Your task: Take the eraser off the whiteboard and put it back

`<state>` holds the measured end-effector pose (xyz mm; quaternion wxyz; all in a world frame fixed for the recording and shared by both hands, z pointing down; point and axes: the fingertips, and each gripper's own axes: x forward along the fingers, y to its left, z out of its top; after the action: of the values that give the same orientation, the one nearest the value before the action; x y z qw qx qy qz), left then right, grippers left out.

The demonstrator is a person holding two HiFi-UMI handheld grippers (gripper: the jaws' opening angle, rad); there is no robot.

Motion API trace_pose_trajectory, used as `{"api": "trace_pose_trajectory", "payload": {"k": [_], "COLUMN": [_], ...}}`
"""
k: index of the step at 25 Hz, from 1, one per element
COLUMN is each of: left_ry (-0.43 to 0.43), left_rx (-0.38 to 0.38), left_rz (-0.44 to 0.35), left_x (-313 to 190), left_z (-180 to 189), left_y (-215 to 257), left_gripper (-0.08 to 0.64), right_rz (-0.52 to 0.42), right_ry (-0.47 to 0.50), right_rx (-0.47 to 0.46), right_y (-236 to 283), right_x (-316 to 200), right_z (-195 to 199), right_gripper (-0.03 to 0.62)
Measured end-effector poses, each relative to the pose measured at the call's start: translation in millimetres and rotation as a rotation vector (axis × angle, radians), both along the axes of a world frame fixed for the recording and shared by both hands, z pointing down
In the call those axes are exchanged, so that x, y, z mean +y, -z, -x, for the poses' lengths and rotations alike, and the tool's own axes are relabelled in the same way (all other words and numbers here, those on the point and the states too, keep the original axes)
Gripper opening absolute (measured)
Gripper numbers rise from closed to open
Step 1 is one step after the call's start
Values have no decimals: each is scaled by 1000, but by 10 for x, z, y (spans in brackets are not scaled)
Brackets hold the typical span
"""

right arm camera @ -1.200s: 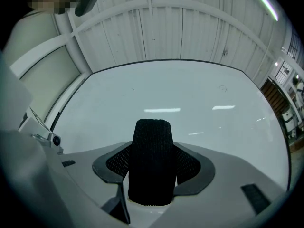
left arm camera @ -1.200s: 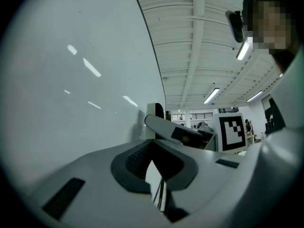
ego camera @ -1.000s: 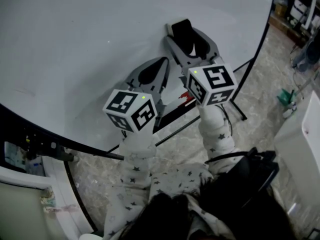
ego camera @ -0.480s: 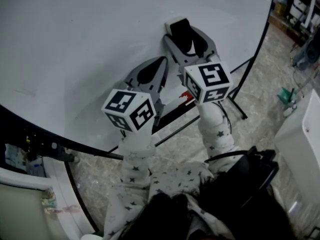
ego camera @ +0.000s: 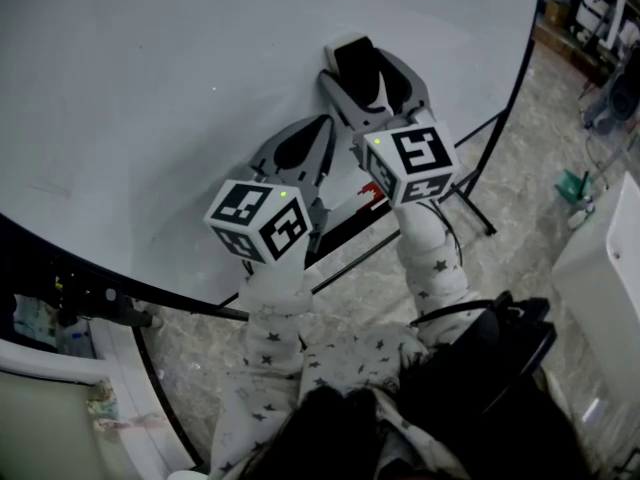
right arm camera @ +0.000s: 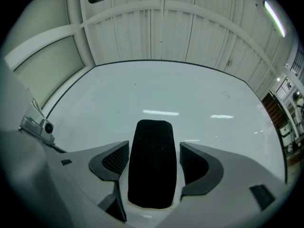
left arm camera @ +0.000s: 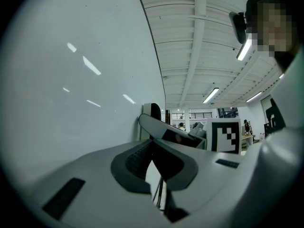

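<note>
The eraser [ego camera: 358, 68], black felt on a white body, lies flat against the whiteboard [ego camera: 180, 88]. My right gripper [ego camera: 362, 70] straddles it. Its jaws are opening. In the right gripper view the eraser [right arm camera: 152, 163] stands between the fingers of the right gripper [right arm camera: 153, 148] with a narrow gap on each side, so the pads do not press on it. My left gripper [ego camera: 322, 128] hangs lower left of it, close to the board, shut and holding nothing. In the left gripper view the left gripper [left arm camera: 153, 144] points along the whiteboard [left arm camera: 71, 94].
The board's black stand legs [ego camera: 470, 183] reach over the marble floor at the right. A red item [ego camera: 368, 196] sits at the board's lower edge. A white cabinet [ego camera: 600, 268] stands at the right, with a green object [ego camera: 572, 190] on the floor beside it.
The right gripper's jaws have spread a little round the eraser. Both hands have stayed in place.
</note>
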<state>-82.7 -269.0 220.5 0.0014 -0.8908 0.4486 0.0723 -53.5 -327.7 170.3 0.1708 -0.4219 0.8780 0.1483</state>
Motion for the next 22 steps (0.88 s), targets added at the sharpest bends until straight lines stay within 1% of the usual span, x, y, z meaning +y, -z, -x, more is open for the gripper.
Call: {"api": "trace_pose_trajectory", "payload": {"k": [1, 2, 5, 9, 12, 15, 17, 19, 20, 22], "left_ry": [1, 1, 1, 10, 5, 10, 8, 5, 5, 8], "left_rx": [1, 1, 5, 20, 46, 34, 27, 23, 22, 22], "left_rz": [1, 0, -4, -9, -13, -19, -16, -11, -8, 1], "left_x": [1, 5, 27, 19, 40, 48, 107, 185, 208, 224], "left_z": [2, 3, 6, 88, 138, 123, 57, 0, -12, -7], "left_y": [0, 2, 15, 33, 75, 80, 41, -1, -22, -66], "left_gripper": [0, 0, 2, 2, 2, 2, 0, 0, 2, 2], "right_rz": [-4, -8, -16, -2, 30, 71, 94, 114, 124, 146], "right_ry": [13, 26, 26, 16, 37, 82, 90, 81, 80, 93], "right_rx": [-9, -15, -12, -24, -27, -17, 4, 29, 41, 57], "right_y": [15, 30, 37, -6, -61, -125, -188, -264, -301, -370], "right_x": [11, 29, 74, 99, 163, 240, 330, 423, 455, 495], "right_z": [10, 25, 23, -66, -88, -52, -79, -131, -142, -131], "right_gripper": [330, 333, 333, 333, 333, 331, 330, 216, 210, 140]}}
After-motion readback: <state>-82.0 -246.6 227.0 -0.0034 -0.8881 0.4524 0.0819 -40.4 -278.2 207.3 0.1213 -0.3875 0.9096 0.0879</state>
